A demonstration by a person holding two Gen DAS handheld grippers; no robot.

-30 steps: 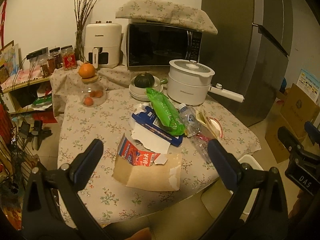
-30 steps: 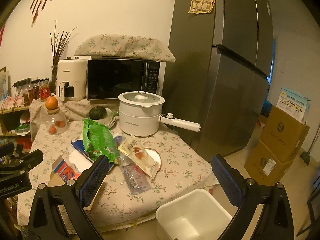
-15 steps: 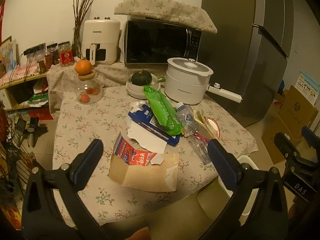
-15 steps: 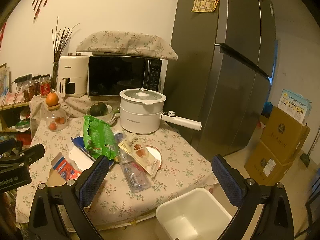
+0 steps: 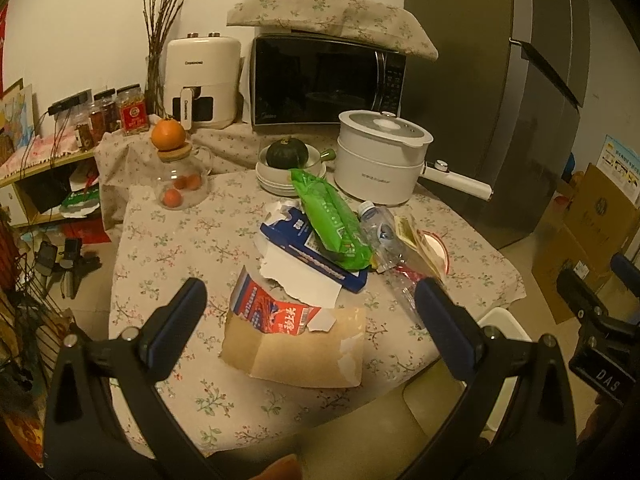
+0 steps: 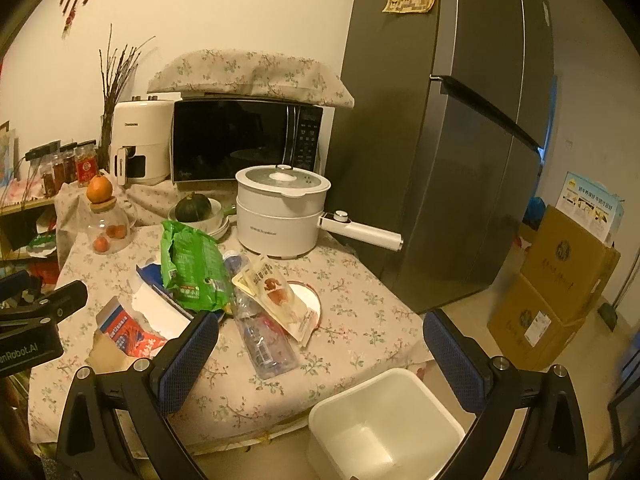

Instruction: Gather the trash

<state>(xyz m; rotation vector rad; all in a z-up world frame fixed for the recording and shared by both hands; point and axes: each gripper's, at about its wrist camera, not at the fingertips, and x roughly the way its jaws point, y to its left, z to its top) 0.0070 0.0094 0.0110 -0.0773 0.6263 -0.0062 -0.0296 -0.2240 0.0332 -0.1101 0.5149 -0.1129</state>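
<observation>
Fridge [image 6: 460, 140]: tall and grey, it stands at the right of the table.
Table [image 5: 168, 240]: covered by a flowered cloth; the trash lies in a heap at its middle.
White bin [image 6: 384, 424]: on the floor just beside the table's near edge, open on top.
Brown cardboard [image 5: 296, 352]: flat, nearest to the left gripper, a torn red carton [image 5: 272, 312] on it.
Green bag [image 5: 332, 220]: lies over a blue box [image 5: 296, 240], beside a clear bottle [image 6: 260, 336].
Left gripper [image 5: 312, 304]: fingers spread wide, holding nothing, above the table's edge.
Right gripper [image 6: 320, 344]: fingers also wide apart, empty.
</observation>
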